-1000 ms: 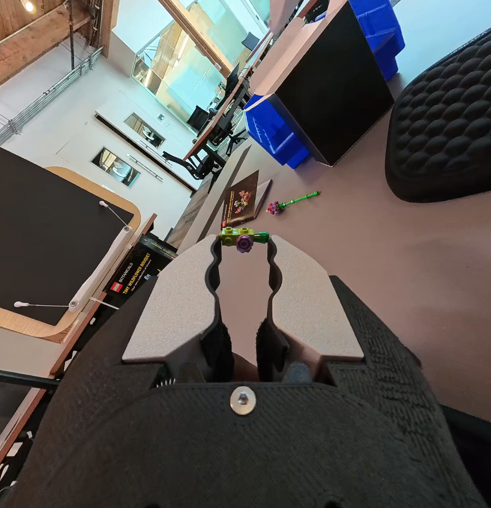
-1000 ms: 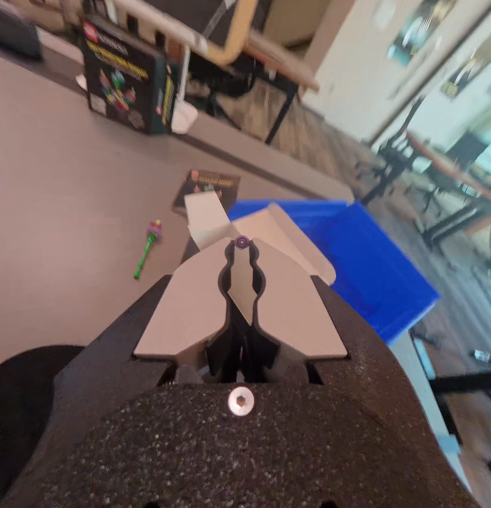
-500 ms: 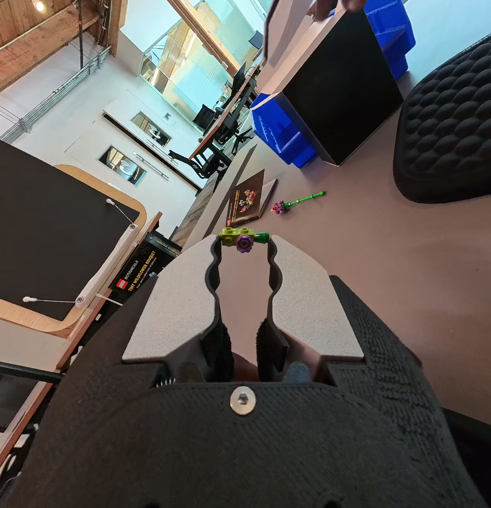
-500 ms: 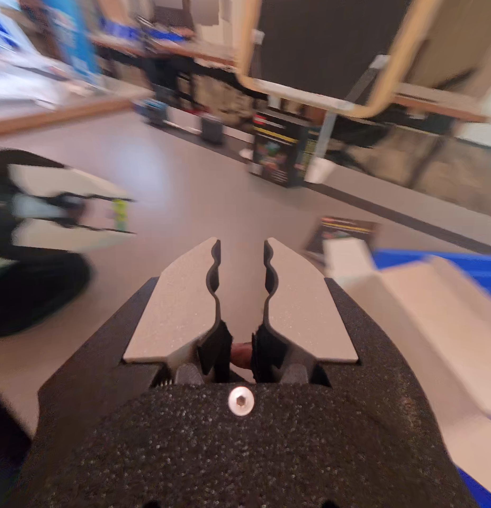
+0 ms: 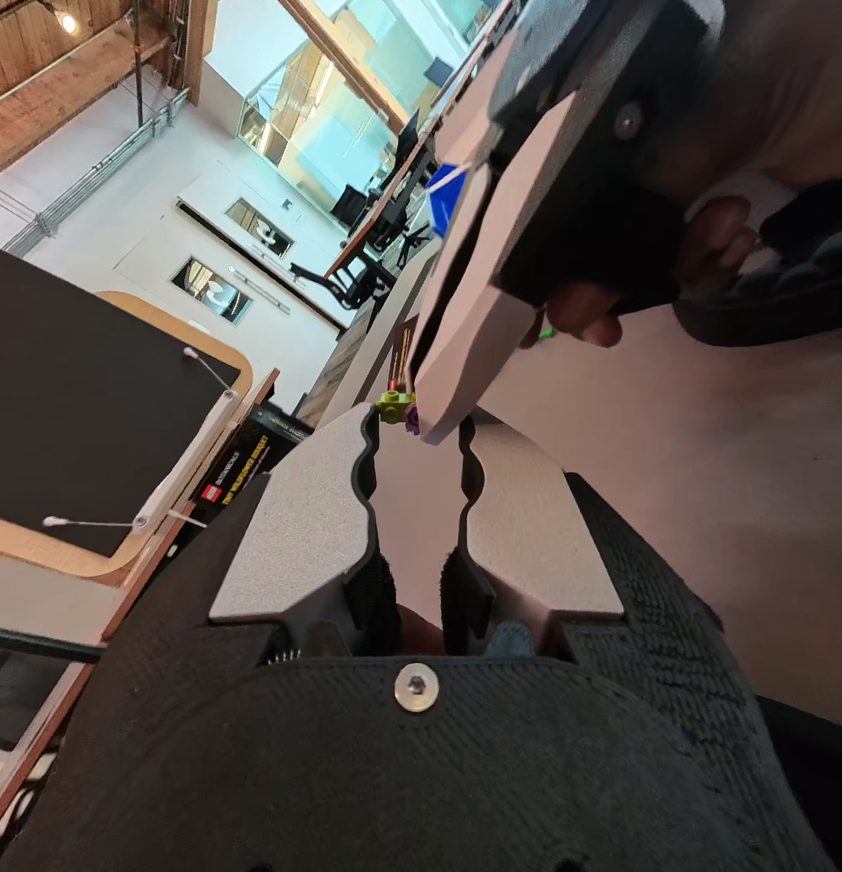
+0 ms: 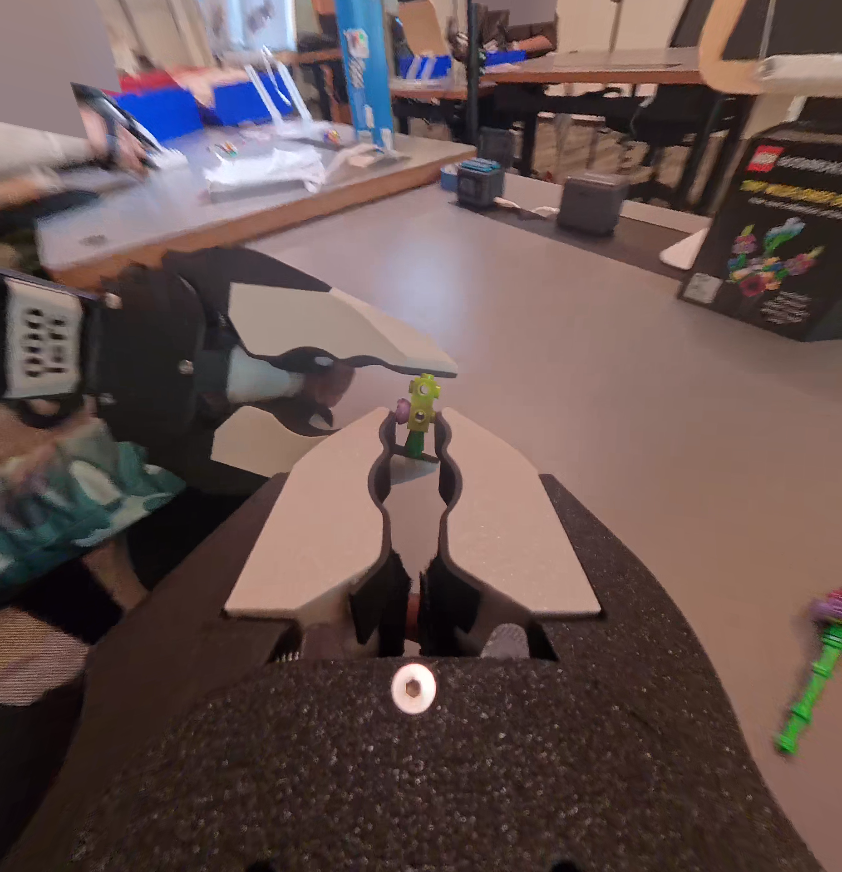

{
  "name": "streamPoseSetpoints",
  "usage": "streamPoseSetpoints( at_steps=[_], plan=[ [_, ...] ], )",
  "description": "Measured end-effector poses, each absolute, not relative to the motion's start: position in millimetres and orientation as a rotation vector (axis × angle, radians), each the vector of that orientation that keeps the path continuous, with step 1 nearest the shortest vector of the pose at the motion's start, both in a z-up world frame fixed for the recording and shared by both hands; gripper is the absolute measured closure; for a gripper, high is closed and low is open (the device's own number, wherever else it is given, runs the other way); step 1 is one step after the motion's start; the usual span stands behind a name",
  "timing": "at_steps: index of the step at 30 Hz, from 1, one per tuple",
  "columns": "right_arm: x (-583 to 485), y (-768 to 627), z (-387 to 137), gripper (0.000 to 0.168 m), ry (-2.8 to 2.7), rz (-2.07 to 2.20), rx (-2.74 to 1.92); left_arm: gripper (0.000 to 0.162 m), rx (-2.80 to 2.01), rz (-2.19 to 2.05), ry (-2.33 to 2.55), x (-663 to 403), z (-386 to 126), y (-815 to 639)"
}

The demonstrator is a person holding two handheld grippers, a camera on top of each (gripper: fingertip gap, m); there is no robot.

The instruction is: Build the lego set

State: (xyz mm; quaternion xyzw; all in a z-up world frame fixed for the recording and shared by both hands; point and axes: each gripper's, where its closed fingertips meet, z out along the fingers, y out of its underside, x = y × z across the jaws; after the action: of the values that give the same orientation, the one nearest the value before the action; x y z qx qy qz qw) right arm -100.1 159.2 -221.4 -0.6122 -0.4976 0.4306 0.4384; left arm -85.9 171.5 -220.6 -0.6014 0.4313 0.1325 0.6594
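Left gripper [image 5: 416,420]: jaws clamped end to end on the small flower stalk and holding it clear of the table; in the right wrist view one finger sits on its top and the other under its foot.
Purple blossom stud [image 6: 402,408]: mounted on the side of the lime brick, facing left and touching the right gripper's left fingertip.
Lime brick [image 6: 422,401]: task piece, upright with side holes showing, topping a short dark green stem [image 6: 414,443]; located between the two grippers above the grey table [image 6: 598,401].
Right gripper [image 6: 414,415]: fingers a narrow gap apart, framing the brick and stem at the tips. Cannot tell whether they press on the piece or merely flank it, or whether they carry a part.
Step in hand (judged): fitting or seating a blossom on the lime brick.
Handling advice: keep the left grip steady as an anvil; push square to the brick's side face, along the stud axis; press lightly, since a skewed push could twist the stalk out of the clamp.
Risk (judged): the piece is tiny and held only by its ends, so it may pivot or pop free.
Finished flower [image 6: 822,670]: purple head on a bright green stem, lying on the table at far right, well apart.
Set box [image 6: 782,245]: black, standing on the table at the back right.
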Motion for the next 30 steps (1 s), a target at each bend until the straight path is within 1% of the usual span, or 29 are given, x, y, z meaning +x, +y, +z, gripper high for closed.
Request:
streamPoseSetpoints(
  at_steps=[2,5,6,7,13,15,18,22,23,25,27,30],
  plan=[
    [-98,150,-211,0.153,-1.185,1.367,-1.514,0.129,-1.293,0.192,0.949,-81,-211,164],
    [-86,129,-185,0.153,-1.074,2.034,-1.461,0.125,-1.174,-0.009,0.911,-70,-191,149],
    [-81,126,-179,0.153,-1.038,2.190,-1.433,0.123,-1.166,-0.039,0.908,-69,-190,147],
    [-79,126,-178,0.153,-1.012,2.275,-1.424,0.121,-1.159,-0.051,0.917,-68,-190,145],
    [-80,121,-183,0.153,-0.971,2.435,-1.441,0.120,-1.136,-0.030,0.946,-62,-191,144],
    [-81,120,-185,0.153,-0.976,2.435,-1.449,0.121,-1.125,-0.044,0.947,-61,-189,142],
    [-80,118,-185,0.153,-0.986,2.446,-1.448,0.129,-1.124,-0.058,0.959,-60,-190,140],
    [-81,120,-189,0.153,-1.015,2.355,-1.440,0.129,-1.158,-0.027,0.974,-62,-194,142],
    [-83,125,-191,0.152,-1.023,2.262,-1.440,0.129,-1.177,0.021,0.967,-66,-196,146],
    [-86,141,-196,0.141,-1.024,1.960,-1.442,0.129,-1.234,0.145,0.947,-76,-201,156],
    [-85,153,-197,0.144,-1.061,1.615,-1.392,0.130,-1.276,0.271,0.947,-84,-206,163],
    [-87,151,-200,0.150,-1.216,1.179,-1.303,0.130,-1.301,0.351,0.965,-86,-211,168]
  ],
)
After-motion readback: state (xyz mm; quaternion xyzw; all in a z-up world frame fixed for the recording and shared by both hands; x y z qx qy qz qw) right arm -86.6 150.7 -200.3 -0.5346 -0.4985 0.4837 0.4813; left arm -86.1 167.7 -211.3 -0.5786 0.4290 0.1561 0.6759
